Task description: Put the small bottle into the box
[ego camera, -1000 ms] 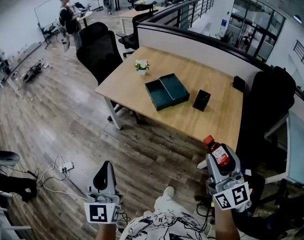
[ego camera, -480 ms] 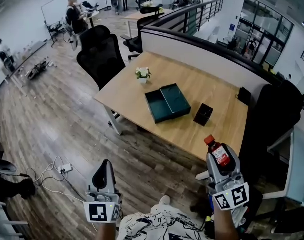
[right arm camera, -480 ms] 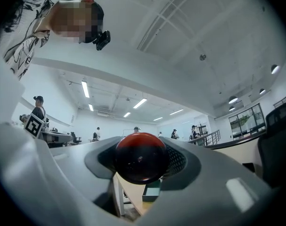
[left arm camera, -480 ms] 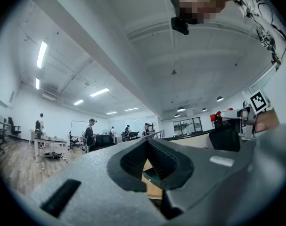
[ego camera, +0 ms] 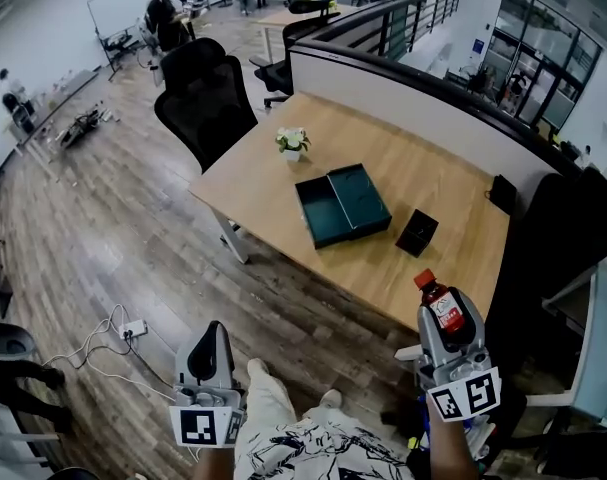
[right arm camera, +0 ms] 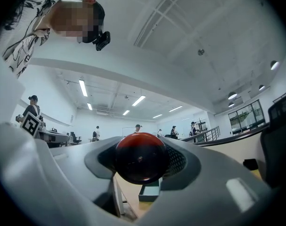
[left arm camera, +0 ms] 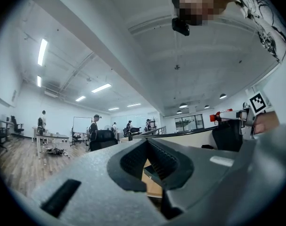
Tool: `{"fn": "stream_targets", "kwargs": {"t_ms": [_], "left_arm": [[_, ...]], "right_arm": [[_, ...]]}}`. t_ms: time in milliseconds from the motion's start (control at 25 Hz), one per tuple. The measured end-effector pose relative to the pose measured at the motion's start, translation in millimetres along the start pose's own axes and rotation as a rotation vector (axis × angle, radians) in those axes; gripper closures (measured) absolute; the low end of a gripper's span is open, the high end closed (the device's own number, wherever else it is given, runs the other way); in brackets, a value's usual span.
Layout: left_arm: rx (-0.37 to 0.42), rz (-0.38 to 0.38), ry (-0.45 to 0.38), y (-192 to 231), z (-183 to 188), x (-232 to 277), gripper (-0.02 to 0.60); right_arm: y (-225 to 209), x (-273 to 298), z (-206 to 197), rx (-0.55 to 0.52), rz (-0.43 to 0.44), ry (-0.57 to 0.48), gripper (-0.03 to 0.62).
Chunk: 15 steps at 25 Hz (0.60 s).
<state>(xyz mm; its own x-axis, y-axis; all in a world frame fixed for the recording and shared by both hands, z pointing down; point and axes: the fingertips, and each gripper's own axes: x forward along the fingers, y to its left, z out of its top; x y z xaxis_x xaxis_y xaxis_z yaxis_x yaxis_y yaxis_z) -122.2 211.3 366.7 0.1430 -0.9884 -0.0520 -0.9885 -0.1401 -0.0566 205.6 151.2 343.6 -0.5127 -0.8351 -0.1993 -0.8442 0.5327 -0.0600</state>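
A small bottle (ego camera: pixel 440 307) with a red cap and a red label sticks up out of my right gripper (ego camera: pixel 446 324), which is shut on it at the lower right of the head view. In the right gripper view the bottle (right arm camera: pixel 141 157) fills the gap between the jaws. The box (ego camera: pixel 343 204) is dark teal and lies open on the wooden desk (ego camera: pixel 251 181), well ahead of both grippers. My left gripper (ego camera: pixel 212 352) hangs over the floor at lower left, jaws together and empty.
On the desk stand a small potted plant (ego camera: pixel 292 142) left of the box and a black object (ego camera: pixel 417 232) right of it. Black office chairs (ego camera: pixel 205 96) flank the desk's left end; another chair (ego camera: pixel 555 236) stands at its right. Cables (ego camera: pixel 121 332) lie on the floor.
The desk and box have slid lower and a little right in the head view, so they look closer. Both grippers keep their places and their states.
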Motion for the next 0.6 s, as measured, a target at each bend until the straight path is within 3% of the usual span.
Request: {"fn": "stream_targets", "kwargs": {"t_ms": [280, 600], "left_arm": [[-0.019, -0.039, 0.006, 30.5, -13.0, 39.4, 0.580], [-0.022, -0.048, -0.034, 95.2, -12.2, 93.5, 0.580]], "right_arm": [[5.0, 47.0, -14.5, -0.022, -0.024, 0.015, 0.364], [18.7, 127.2, -25.1, -0.045, -0.067, 0.020, 0.364]]}}
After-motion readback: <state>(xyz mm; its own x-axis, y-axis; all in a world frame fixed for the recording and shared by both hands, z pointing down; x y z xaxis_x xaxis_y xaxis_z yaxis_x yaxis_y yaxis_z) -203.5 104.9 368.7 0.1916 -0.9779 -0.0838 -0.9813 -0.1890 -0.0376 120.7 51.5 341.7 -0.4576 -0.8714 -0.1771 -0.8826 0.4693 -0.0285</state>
